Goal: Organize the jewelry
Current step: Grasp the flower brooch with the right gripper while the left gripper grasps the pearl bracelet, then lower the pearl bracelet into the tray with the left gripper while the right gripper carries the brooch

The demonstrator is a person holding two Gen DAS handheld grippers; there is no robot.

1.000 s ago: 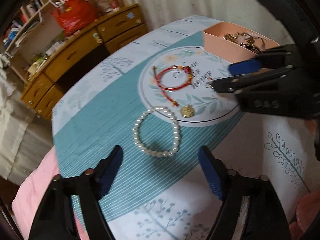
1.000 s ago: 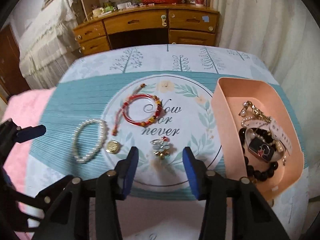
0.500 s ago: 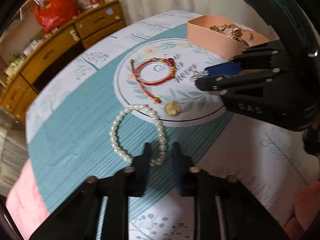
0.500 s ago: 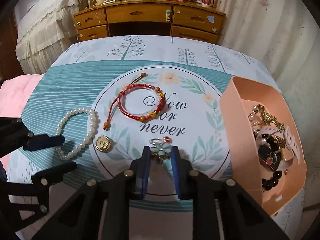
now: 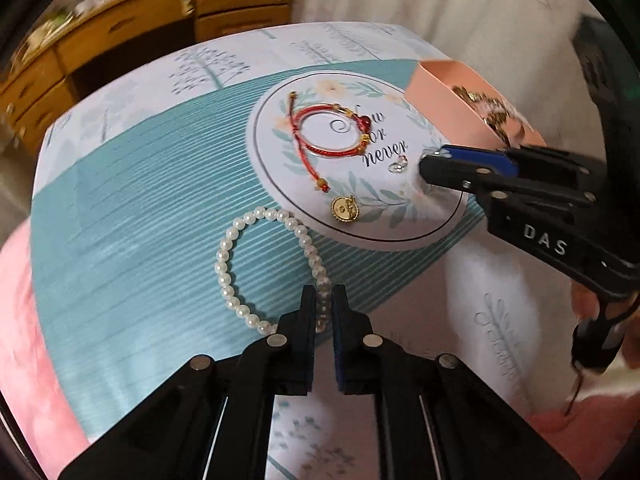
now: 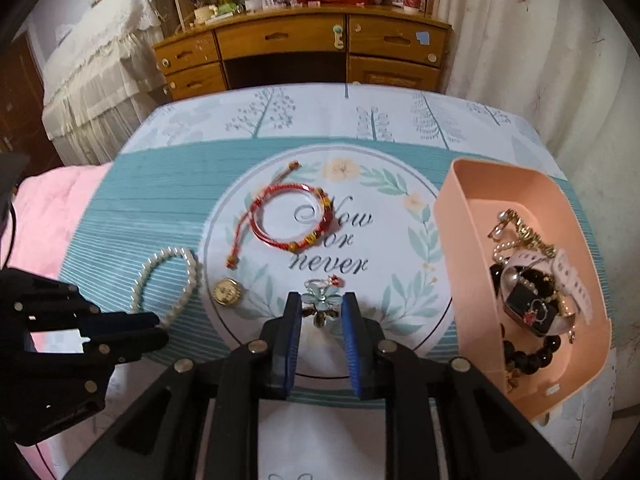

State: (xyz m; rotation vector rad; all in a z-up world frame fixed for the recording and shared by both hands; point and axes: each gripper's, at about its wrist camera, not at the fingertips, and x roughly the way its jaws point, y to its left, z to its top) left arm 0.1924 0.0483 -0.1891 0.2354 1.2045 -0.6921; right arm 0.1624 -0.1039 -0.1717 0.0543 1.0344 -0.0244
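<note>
A white pearl bracelet (image 5: 256,256) lies on the teal tablecloth. My left gripper (image 5: 320,300) is shut on its near beads; it also shows in the right wrist view (image 6: 160,328). My right gripper (image 6: 320,308) is shut on a pale flower brooch (image 6: 320,300) on the round print, and it shows in the left wrist view (image 5: 428,164). A red cord bracelet (image 6: 288,220) and a gold medallion (image 6: 226,291) lie on the print. The pink tray (image 6: 464,232) at the right holds several pieces.
A wooden dresser (image 6: 304,52) stands beyond the table's far edge. A pink cloth (image 6: 48,208) hangs at the left. A curtain (image 6: 540,40) is at the right. The tray's near wall (image 5: 440,108) is close to my right gripper.
Both grippers were open a second ago and have closed. The left closed on the pearl bracelet's near beads, the right on the flower brooch. Both moved forward and down.
</note>
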